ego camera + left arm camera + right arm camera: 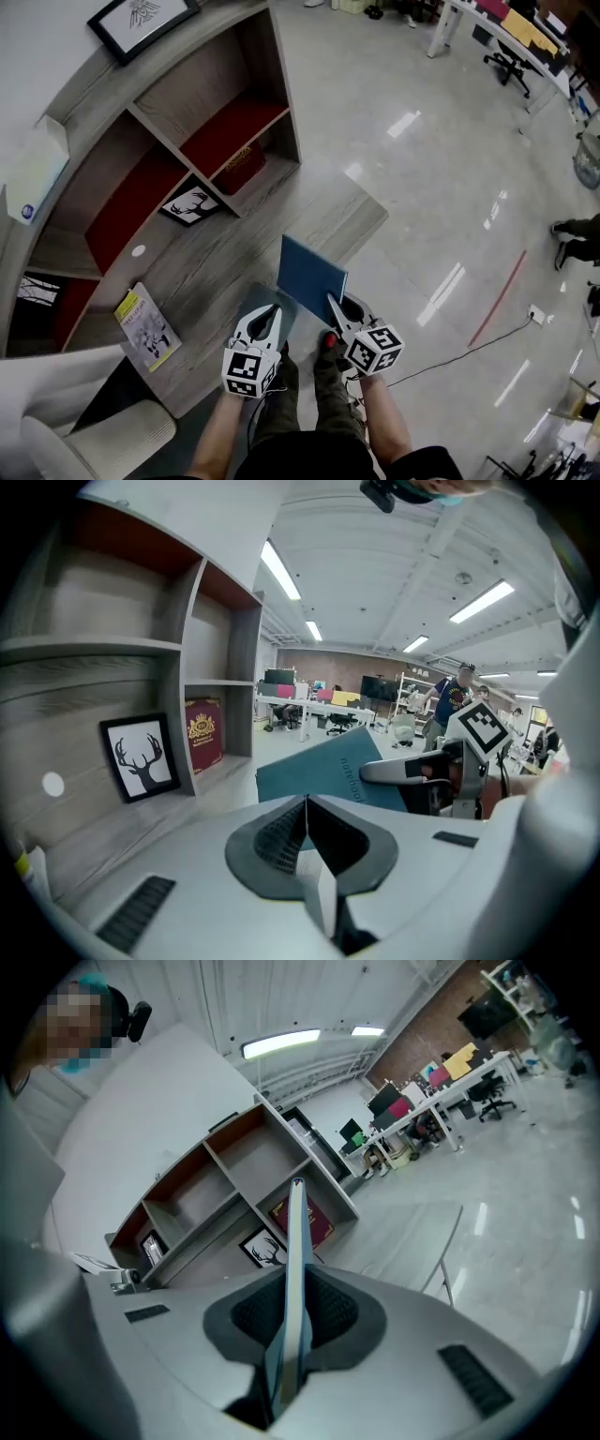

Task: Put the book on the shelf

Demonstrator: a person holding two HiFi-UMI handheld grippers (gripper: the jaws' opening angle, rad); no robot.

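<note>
A thin blue notebook (pixel 311 275) stands on edge above the wooden desk (pixel 216 262), and my right gripper (pixel 334 305) is shut on its lower corner. In the right gripper view the notebook (pixel 295 1222) runs edge-on between the pads, in line with the open-fronted shelf unit (pixel 234 1185). My left gripper (pixel 267 314) hovers just left of the notebook with its jaws shut and nothing in them. The left gripper view shows the notebook's cover (pixel 328 775) and the right gripper (pixel 412 772) ahead. The shelf (pixel 141 122) has red-backed compartments at the upper left.
A deer picture (pixel 192 204) and a dark red book (pixel 242 167) sit in the lower shelf compartments. A yellow booklet (pixel 147 328) lies on the desk's left end. A white chair (pixel 84 441) is at the bottom left. A person's feet (pixel 574 239) show across the floor.
</note>
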